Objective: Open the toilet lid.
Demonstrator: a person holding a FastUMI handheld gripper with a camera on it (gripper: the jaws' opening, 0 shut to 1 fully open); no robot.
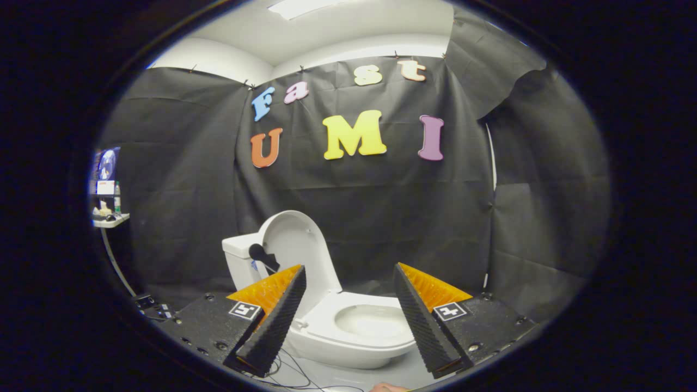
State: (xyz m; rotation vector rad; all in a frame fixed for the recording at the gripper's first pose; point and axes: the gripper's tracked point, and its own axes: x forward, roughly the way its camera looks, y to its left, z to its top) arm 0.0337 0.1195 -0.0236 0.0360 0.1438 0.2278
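Note:
A white toilet [348, 332] stands on the floor ahead of me, in front of the black cloth wall. Its lid [298, 245] is raised upright and leans back against the white tank [242, 261]. The seat [375, 321] lies down around the exposed bowl. A small dark handle or knob [260, 253] sticks out near the lid's left side. My gripper [349, 275] is open, its two fingers spread wide, with nothing between them. The toilet sits beyond and between the fingers, apart from them.
Thin black cables [288, 370] trail over the pale floor in front of the toilet's base. At the far left a small shelf [110, 219] carries a bottle and small items under a screen. A fingertip [387, 387] shows below the fingers.

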